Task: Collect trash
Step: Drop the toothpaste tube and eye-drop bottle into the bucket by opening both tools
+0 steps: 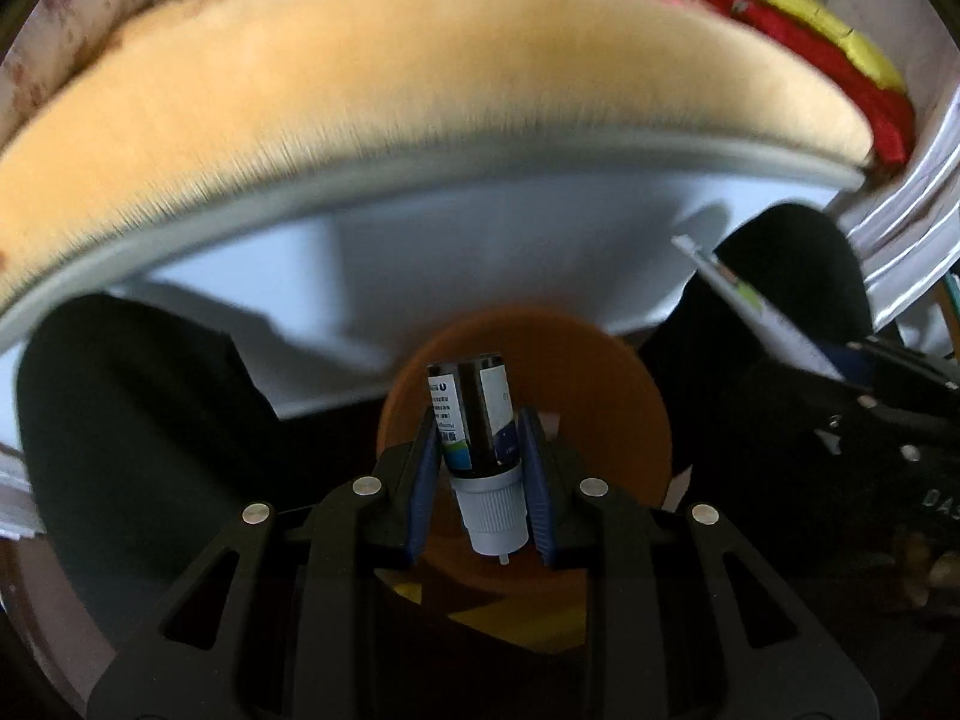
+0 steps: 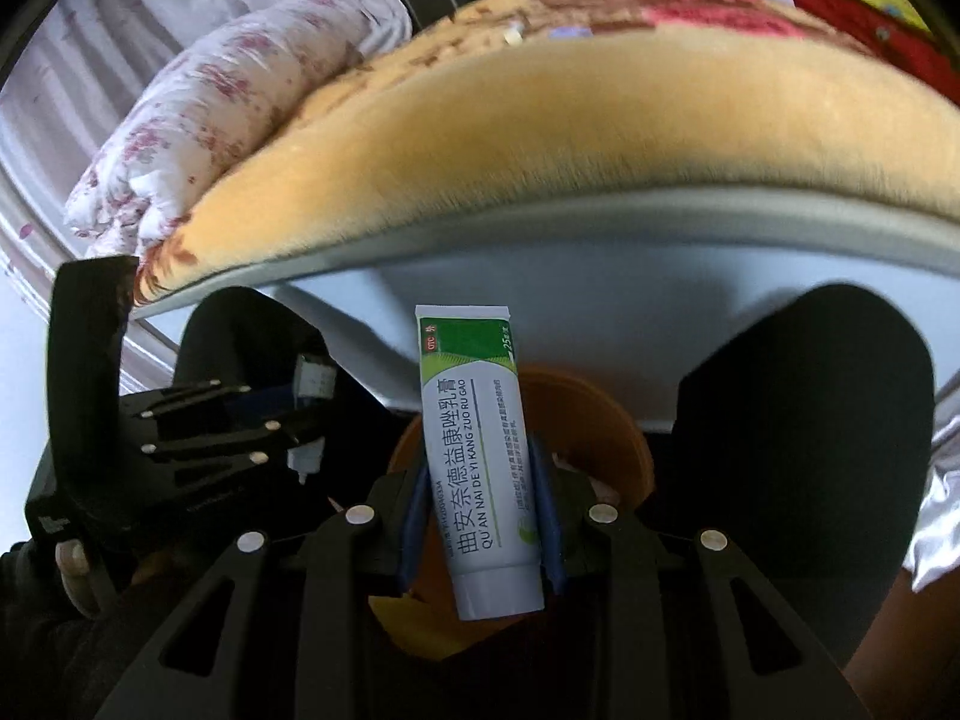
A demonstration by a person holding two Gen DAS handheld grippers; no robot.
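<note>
Left gripper (image 1: 480, 450) pinching a small dropper bottle (image 1: 480, 450), right gripper (image 2: 480, 510) clamped on an ointment tube (image 2: 480, 462). Both poised above the orange bin (image 1: 630, 396) by the bed (image 1: 420, 120). Pickup done; dropping in remains.

Glossy plastic tube (image 2: 480, 456); fuzzy plush blanket (image 2: 540, 138).
</note>
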